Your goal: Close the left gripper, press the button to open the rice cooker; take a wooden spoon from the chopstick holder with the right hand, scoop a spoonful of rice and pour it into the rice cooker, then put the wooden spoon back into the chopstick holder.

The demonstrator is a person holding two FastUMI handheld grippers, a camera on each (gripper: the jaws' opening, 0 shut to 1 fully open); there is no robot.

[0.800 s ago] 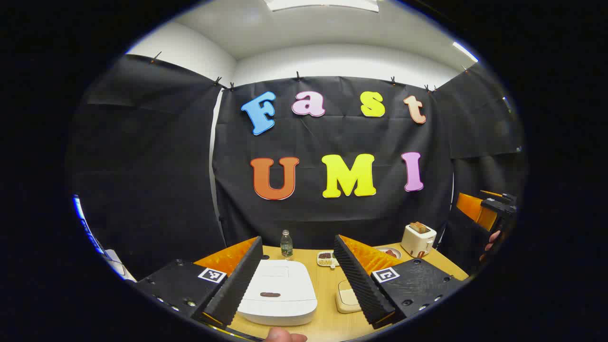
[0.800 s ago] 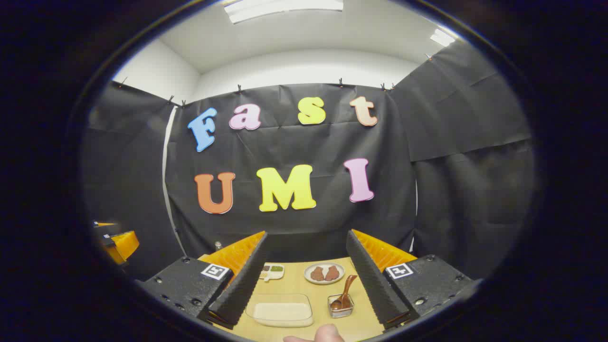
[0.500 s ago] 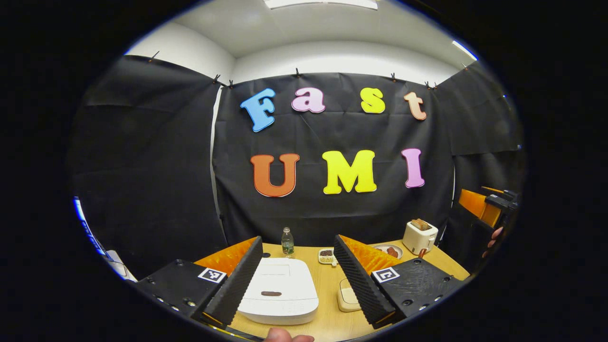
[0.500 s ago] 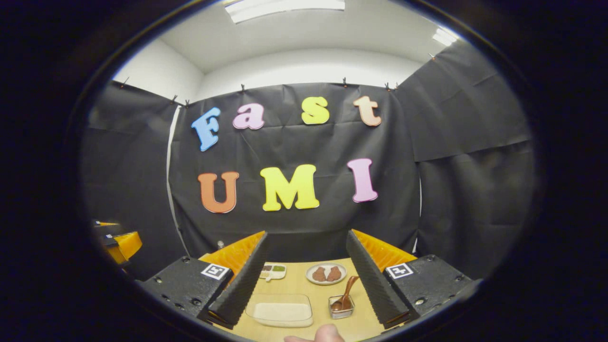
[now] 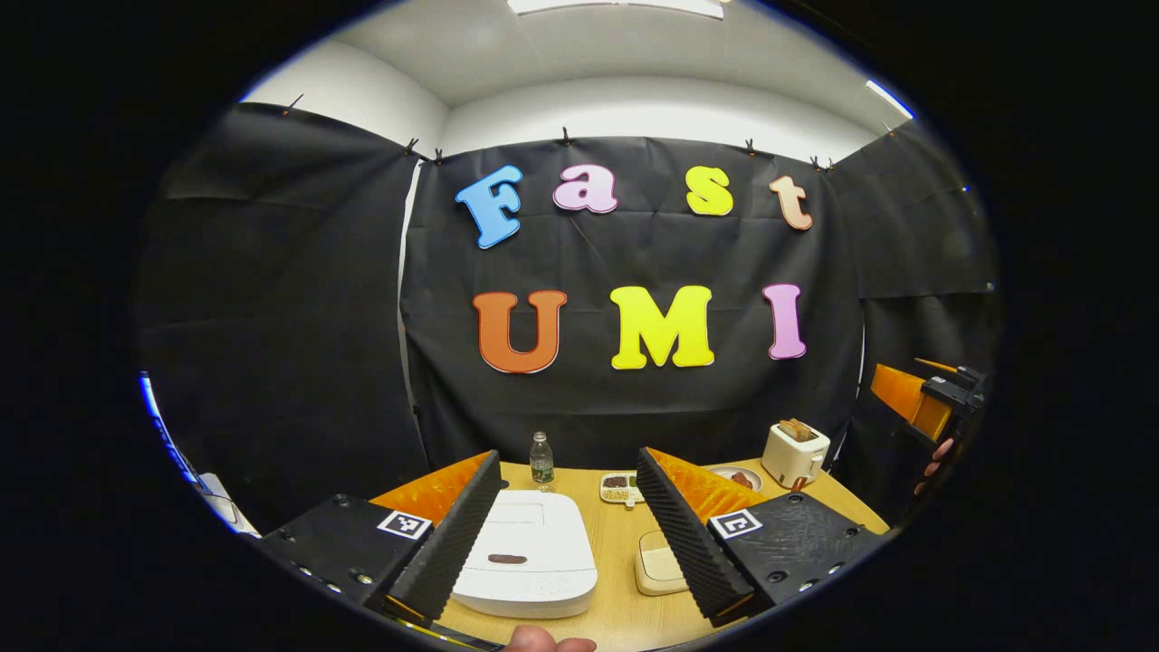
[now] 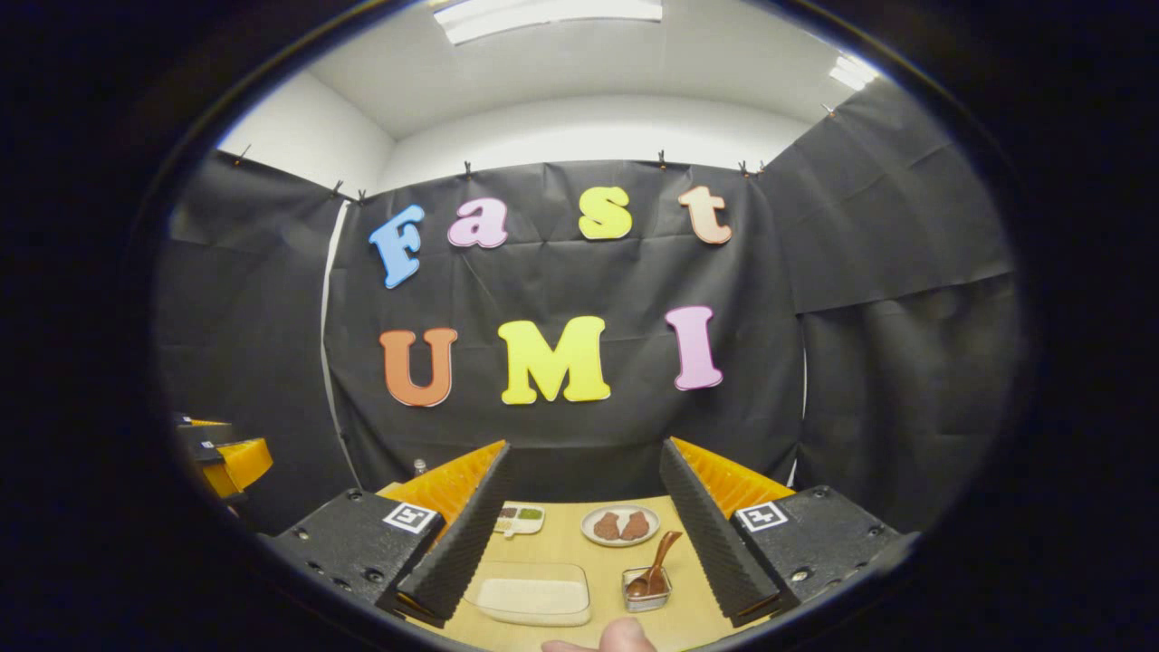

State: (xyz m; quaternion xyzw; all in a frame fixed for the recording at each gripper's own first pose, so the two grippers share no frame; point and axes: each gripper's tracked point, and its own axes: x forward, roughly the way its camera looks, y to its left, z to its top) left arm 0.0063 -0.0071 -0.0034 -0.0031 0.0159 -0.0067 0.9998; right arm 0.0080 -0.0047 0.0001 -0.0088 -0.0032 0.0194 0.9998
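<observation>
A white rice cooker (image 5: 527, 566) with its lid down and a dark oval button (image 5: 507, 559) on top sits on the wooden table, between the fingers of my open left gripper (image 5: 566, 534). In the right gripper view my open right gripper (image 6: 584, 530) hangs over the table. Under it lie a clear tray of white rice (image 6: 532, 595) and a small clear holder (image 6: 646, 587) with a brown wooden spoon (image 6: 654, 566) leaning in it. At the right edge of the left gripper view the right gripper (image 5: 928, 398) shows, held by a hand.
A water bottle (image 5: 541, 461), a divided dish (image 5: 618, 488), a plate with brown food (image 6: 620, 525) and a cream toaster (image 5: 794, 455) stand along the table's back. A cream square pad (image 5: 659, 570) lies right of the cooker. A fingertip (image 5: 548, 642) shows at the bottom edge.
Both views have shifted slightly; the table things sit a little differently in frame. Both grippers stay open and nothing has been touched.
</observation>
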